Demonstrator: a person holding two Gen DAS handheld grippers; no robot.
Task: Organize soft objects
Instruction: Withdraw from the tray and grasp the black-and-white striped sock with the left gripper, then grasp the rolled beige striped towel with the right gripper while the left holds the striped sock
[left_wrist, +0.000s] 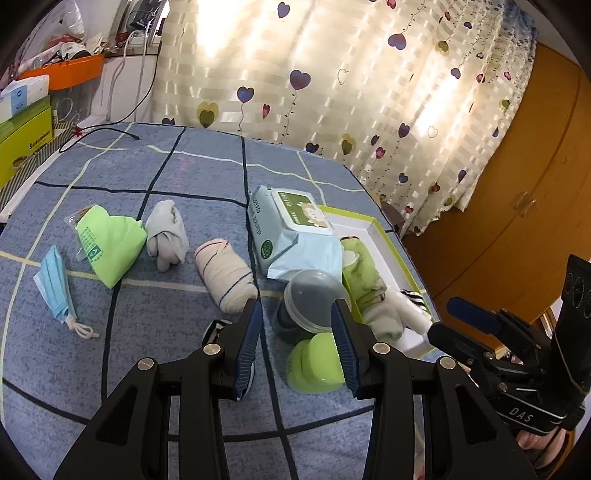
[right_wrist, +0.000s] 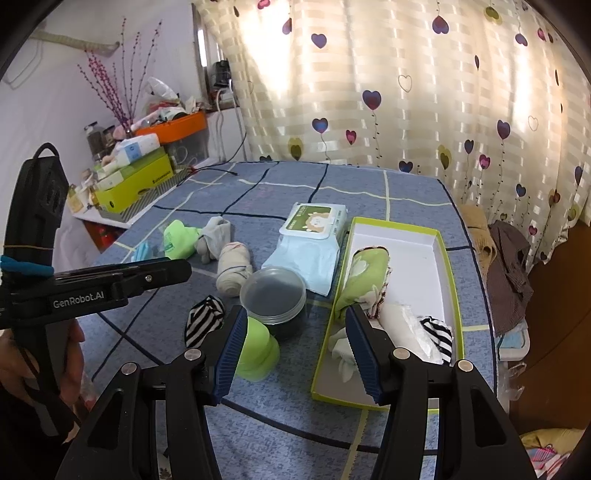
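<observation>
Soft things lie on a blue checked cloth: a blue face mask (left_wrist: 55, 284), a green pouch (left_wrist: 110, 243), a grey sock bundle (left_wrist: 168, 236), a cream sock roll (left_wrist: 227, 275) and a striped sock (right_wrist: 205, 321). A green-rimmed white box (right_wrist: 439, 236) holds a green cloth (right_wrist: 365, 273), a white bundle (right_wrist: 402, 328) and a striped sock (right_wrist: 439, 332). My left gripper (left_wrist: 297, 347) is open and empty above a lidded jar (left_wrist: 314, 299) and a green cup (left_wrist: 316, 363). My right gripper (right_wrist: 297, 354) is open and empty between the cup and the box.
A wet-wipes pack (left_wrist: 291, 229) lies beside the box. A black cable (left_wrist: 110, 133) runs over the far cloth. Boxes and an orange bin (right_wrist: 173, 127) crowd the shelf at left. A heart-print curtain (right_wrist: 406, 92) hangs behind. Clothes (right_wrist: 506, 258) sit right of the table.
</observation>
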